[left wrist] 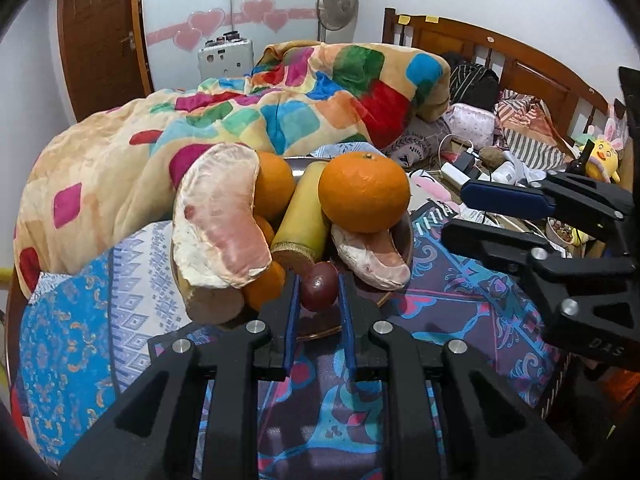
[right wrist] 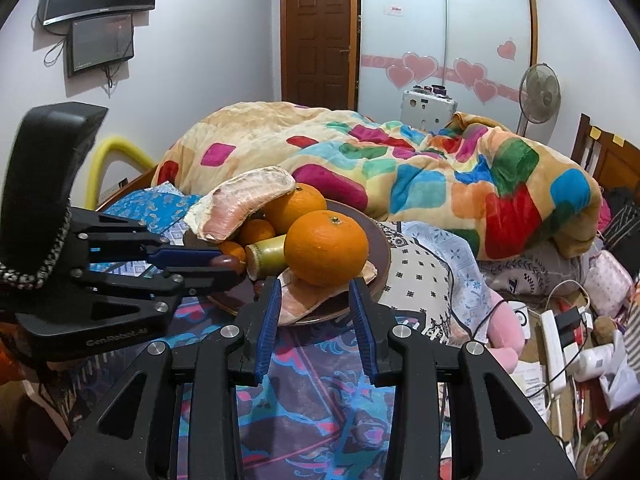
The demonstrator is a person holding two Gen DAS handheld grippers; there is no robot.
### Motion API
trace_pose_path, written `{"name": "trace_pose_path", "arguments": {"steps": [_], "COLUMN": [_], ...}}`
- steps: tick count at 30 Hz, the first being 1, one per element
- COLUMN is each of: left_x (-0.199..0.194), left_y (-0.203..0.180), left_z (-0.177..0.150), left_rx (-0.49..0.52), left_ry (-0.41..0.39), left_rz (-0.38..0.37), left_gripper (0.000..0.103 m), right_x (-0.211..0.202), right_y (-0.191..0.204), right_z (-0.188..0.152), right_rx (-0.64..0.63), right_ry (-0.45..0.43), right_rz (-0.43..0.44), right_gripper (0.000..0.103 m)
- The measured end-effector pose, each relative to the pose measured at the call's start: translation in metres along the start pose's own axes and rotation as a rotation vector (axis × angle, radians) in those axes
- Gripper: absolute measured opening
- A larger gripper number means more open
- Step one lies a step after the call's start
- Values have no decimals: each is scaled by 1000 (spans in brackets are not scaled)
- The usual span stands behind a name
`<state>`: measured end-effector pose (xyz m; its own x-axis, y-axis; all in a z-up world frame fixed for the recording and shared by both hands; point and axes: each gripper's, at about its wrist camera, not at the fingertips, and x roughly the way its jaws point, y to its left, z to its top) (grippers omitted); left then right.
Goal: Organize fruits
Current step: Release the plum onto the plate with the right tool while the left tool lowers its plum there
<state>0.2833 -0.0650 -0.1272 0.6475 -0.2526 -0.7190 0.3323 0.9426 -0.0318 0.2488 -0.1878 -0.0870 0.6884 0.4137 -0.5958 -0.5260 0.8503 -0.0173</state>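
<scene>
A dark plate (right wrist: 382, 252) on the bed holds several oranges, two peeled pomelo segments and a yellow-green long fruit (left wrist: 306, 208). The top orange (left wrist: 364, 192) (right wrist: 326, 248) rests on the smaller pomelo segment (left wrist: 372, 260). The big pomelo segment (left wrist: 220, 216) leans over the left side of the pile. My left gripper (left wrist: 319, 292) (right wrist: 230, 266) is shut on a small dark purple fruit (left wrist: 319, 282) at the plate's near edge. My right gripper (right wrist: 316, 282) (left wrist: 456, 214) is open just in front of the top orange, with nothing between its pads.
A colourful checked blanket (left wrist: 280, 112) is heaped behind the plate. Patterned cloth (right wrist: 320, 392) covers the bed in front. To the right lie a power strip (right wrist: 554, 344), cables, a pink plush (right wrist: 506, 324) and other clutter, with the wooden headboard (left wrist: 520, 64) beyond.
</scene>
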Motion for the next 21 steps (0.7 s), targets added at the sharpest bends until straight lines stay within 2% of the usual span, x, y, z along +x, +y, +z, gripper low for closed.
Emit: {"name": "trace_pose_path", "arguments": {"steps": [4,6,7,8,15,21], "left_x": [-2,-7,-12,-16,-55,-125], "left_y": [-2,-4,-5,-6,-3,-11], "left_z": [-2,-3,-4,-4,-4,-11], "left_rx": [-8,3,9,11,-14,-27], "left_ry": [7,-6,-25,-41,-110,-248], "left_rz": [-19,-11,8,19,34,91], "left_gripper": [20,31,42,48,48,48], "right_x": [-8,-13,-15,-18,-45,-87], "right_y": [1,2,3,4,15,29], "right_z": [1,1,2,2,7,16], "right_rx": [-6,2,3,2,9,14], "right_ry": [-14,-22,-24,-27,-66,-137], "right_rz": [-7,-6,-7,-8,-22,-21], "right_gripper": [32,32,32,32,32,32]}}
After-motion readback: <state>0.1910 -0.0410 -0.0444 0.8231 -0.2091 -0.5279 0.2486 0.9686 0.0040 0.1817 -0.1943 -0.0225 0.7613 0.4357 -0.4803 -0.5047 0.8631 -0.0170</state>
